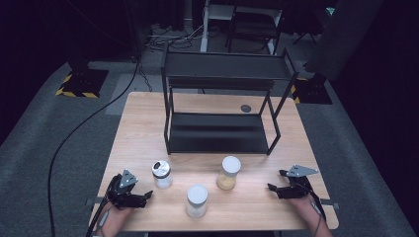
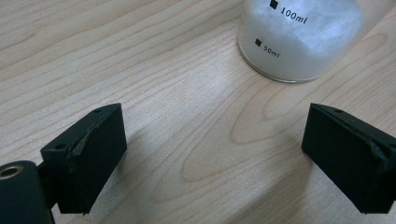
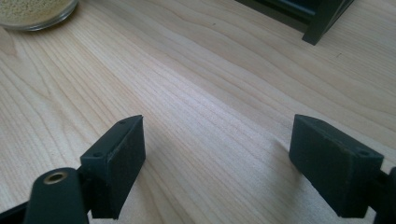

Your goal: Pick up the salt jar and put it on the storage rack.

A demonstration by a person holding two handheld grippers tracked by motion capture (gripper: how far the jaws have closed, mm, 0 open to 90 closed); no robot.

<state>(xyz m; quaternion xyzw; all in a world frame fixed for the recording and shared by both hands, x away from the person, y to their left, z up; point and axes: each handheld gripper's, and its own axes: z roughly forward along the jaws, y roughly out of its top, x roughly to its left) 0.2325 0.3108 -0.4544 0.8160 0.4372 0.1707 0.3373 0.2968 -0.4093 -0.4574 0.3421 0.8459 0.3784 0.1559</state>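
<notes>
Now, high view: left gripper [image 1: 134,193] sits just left of the silver-lidded jar [image 1: 162,174]; white-lidded jar [image 1: 196,200] stands to its right; right gripper [image 1: 282,185] is farther from the yellow-filled jar [image 1: 229,173].
Left gripper view: jaws wide apart, holding nothing; white-filled jar [image 2: 299,39] upright, ahead and right.
Right gripper view: jaws wide apart, empty; yellow-filled jar [image 3: 35,13] far ahead-left.
</notes>
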